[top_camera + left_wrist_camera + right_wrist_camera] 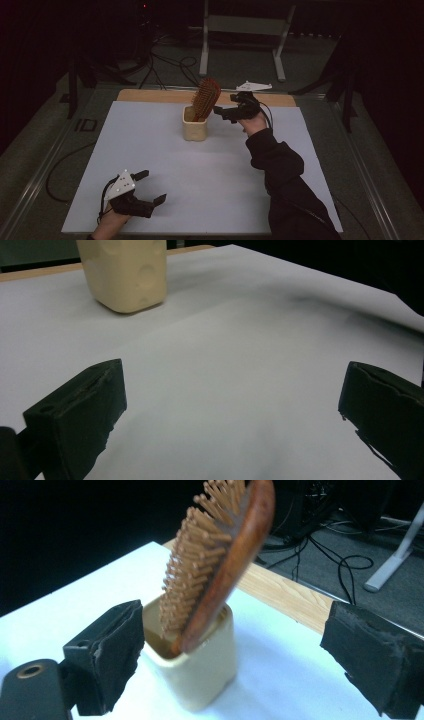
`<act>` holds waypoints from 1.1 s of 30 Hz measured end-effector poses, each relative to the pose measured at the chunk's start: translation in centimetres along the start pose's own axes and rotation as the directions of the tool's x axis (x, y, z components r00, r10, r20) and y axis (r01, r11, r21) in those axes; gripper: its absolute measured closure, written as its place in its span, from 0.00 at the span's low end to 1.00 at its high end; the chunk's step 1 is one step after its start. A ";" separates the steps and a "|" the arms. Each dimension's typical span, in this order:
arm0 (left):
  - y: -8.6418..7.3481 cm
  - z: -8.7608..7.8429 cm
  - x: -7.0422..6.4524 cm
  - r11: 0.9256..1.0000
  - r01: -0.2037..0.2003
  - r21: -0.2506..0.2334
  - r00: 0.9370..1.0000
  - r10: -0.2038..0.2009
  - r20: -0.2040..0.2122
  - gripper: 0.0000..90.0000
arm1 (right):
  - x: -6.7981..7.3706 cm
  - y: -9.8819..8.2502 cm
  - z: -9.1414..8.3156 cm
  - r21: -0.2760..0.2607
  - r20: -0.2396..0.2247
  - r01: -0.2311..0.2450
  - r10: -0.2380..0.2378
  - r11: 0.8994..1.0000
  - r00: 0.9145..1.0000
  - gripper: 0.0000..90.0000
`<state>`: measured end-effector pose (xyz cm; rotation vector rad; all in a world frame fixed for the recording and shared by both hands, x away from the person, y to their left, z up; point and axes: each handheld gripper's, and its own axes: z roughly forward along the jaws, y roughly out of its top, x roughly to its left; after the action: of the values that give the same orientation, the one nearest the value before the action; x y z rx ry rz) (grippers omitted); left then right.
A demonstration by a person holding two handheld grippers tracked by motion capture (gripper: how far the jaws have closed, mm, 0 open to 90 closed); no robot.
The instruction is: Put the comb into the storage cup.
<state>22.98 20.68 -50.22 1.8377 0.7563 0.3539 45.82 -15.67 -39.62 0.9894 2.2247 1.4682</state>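
Note:
A wooden hairbrush [206, 97] stands handle-down in a cream cup [194, 129] at the far middle of the white table [210, 185]; its bristled head leans to the right. My right gripper [223, 105] hovers just right of the brush head, open, with nothing between its pads. In the right gripper view the brush [220, 565] and cup [200, 665] sit ahead between the spread jaws, untouched. My left gripper [151, 187] rests near the front left corner, open and holding nothing. The left gripper view shows the cup [127, 272] far off at upper left.
A wooden strip [150, 95] borders the table's far edge. Behind it stands a grey metal frame [240, 30], with cables [170, 65] on the floor. A dark-sleeved forearm [280, 170] crosses the table's right side.

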 end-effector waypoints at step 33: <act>0.0 0.0 0.0 1.000 -0.012 0.009 1.000 0.012 -0.002 0.00 | 0.9 -8.4 -3.7 0.069 -0.012 0.014 -0.013 0.998 1.000 0.10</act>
<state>23.00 20.65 -50.22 1.8510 0.7492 0.3604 39.83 -19.63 -45.41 0.9876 2.2996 1.4036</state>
